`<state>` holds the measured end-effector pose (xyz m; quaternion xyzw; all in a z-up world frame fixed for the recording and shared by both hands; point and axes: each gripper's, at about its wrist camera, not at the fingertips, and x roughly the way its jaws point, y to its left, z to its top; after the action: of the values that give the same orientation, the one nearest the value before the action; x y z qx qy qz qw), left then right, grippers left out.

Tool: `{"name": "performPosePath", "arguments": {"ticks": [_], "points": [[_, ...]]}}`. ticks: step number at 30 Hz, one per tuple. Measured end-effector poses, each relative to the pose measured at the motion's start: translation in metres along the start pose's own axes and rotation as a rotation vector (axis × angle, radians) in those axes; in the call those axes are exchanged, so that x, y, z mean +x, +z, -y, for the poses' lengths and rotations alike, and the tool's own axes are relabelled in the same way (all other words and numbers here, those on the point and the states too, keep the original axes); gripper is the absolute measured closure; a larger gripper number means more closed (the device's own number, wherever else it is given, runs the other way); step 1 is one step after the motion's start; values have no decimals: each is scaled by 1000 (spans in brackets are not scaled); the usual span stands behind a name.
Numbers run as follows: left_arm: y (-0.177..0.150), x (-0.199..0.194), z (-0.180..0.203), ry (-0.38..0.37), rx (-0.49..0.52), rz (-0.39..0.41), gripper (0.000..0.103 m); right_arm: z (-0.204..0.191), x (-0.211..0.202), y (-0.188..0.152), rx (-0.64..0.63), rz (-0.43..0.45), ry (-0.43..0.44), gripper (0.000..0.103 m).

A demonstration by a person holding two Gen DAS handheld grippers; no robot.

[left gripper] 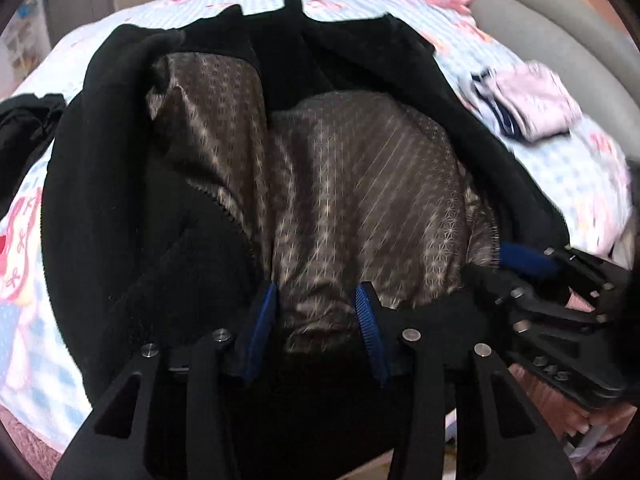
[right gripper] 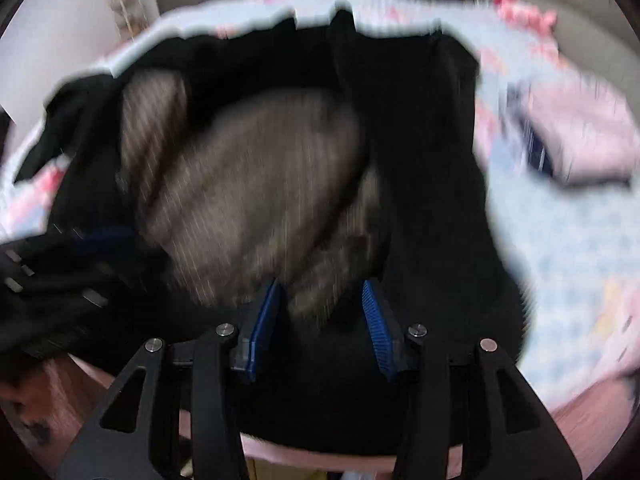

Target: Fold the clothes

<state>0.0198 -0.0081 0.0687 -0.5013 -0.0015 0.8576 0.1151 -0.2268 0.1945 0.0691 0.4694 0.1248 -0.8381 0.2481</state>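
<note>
**Jacket spread on bed, both claws released**

Right wrist view is heavily motion-blurred; we cannot read fabric detail or edges there. The near hem of the jacket [left gripper: 120,184] falls into shadow beneath both claws, and we cannot tell how it lies there. The jacket lies open on the bed [left gripper: 580,176], patterned lining [left gripper: 340,200] facing up, black shell around it.

Left claw [left gripper: 316,312]: jaws parted, lining showing between the blue pads, no pinch visible. Right claw [right gripper: 320,312]: jaws likewise parted over the lining and the black edge, nothing gripped. In the left view the right claw sits at the jacket's right edge.

A folded pink garment [left gripper: 532,100] rests right of the jacket; a dark item [left gripper: 28,124] is cut off at left. The bed sheet is pale blue with pink prints; a grey headboard [left gripper: 540,12] curves behind.
</note>
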Motion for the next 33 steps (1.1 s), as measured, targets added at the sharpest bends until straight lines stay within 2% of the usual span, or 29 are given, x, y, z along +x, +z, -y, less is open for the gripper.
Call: {"name": "performPosePath", "arguments": {"ticks": [3,8,13,17,20,23,27,29,33], "points": [[-19,1,6,15,7,6,60,2,2,-23,-1,-4,3,60],[-42,8,11,-10,-58,-21,60,10,-10,-41,14,8,26,60],[-66,-10,18,12,-30,-2,60,23,-29,-52,59,41,58,60],[-85,-2,17,-30,-82,67,60,30,-49,-55,106,97,66,60],[-97,-16,17,-124,-130,109,60,32,-57,-53,97,123,34,60],[-98,-25,27,-129,-126,101,60,46,-73,-57,142,167,32,60],[-93,-23,38,-191,-86,110,60,70,-90,-62,254,212,43,59],[-86,-20,43,-215,-57,107,60,81,-91,-64,296,191,33,59],[-74,-1,55,-201,6,87,60,105,-88,-66,394,198,-8,59]]}}
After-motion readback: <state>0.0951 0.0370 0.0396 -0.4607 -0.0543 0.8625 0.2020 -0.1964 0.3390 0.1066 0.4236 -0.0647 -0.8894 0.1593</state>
